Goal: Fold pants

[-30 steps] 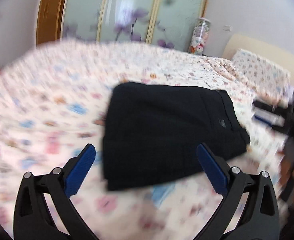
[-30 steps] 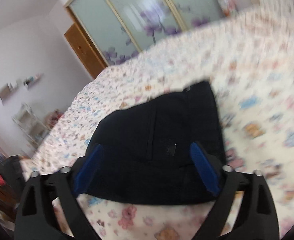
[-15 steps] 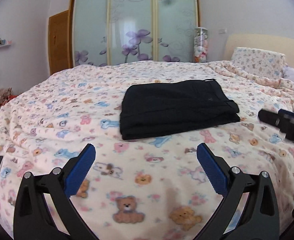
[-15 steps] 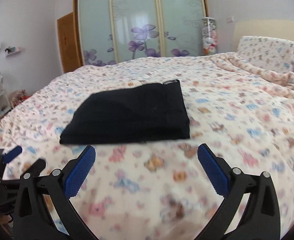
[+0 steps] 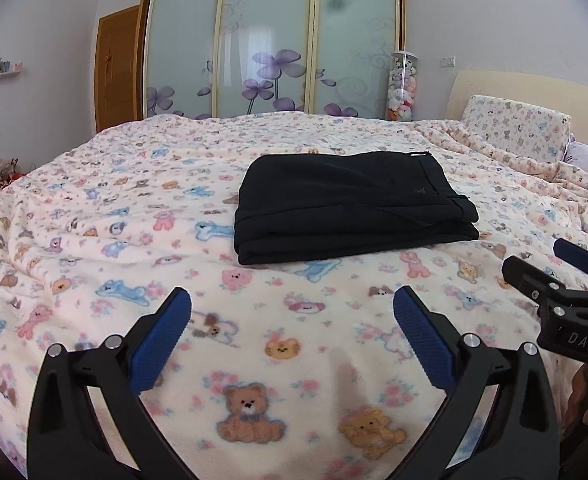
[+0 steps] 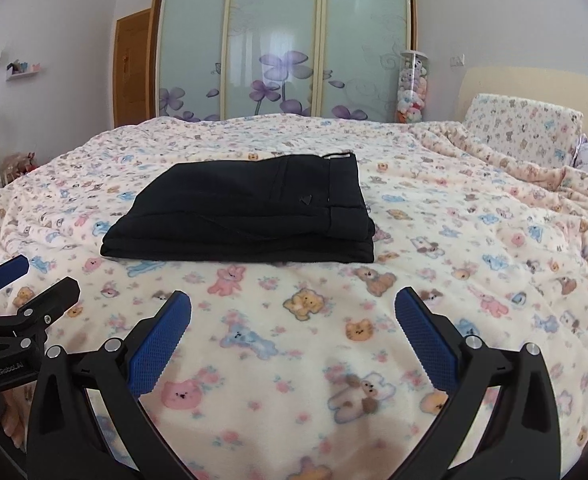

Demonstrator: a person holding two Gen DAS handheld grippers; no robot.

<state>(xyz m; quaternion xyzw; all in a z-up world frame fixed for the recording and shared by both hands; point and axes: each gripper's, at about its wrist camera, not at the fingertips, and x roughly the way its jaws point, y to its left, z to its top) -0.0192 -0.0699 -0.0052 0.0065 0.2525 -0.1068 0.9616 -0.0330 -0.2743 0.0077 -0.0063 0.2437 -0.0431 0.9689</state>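
Observation:
The black pants [image 5: 350, 204] lie folded into a flat rectangle on the bed, waistband to the right; they also show in the right wrist view [image 6: 245, 216]. My left gripper [image 5: 291, 332] is open and empty, held back from the pants above the blanket. My right gripper [image 6: 291, 332] is open and empty, also short of the pants. The right gripper shows at the right edge of the left wrist view [image 5: 566, 280], and the left gripper at the left edge of the right wrist view [image 6: 17, 296].
A teddy-bear print blanket [image 5: 133, 240] covers the bed. A matching pillow [image 5: 518, 128] and headboard stand at the right. Sliding glass wardrobe doors [image 5: 273, 40], a wooden door and a tube of plush toys [image 5: 402, 84] are behind the bed.
Both grippers have pulled back and away from the folded pants, which now lie farther off on the bed. The view has steadied from blurred to sharp.

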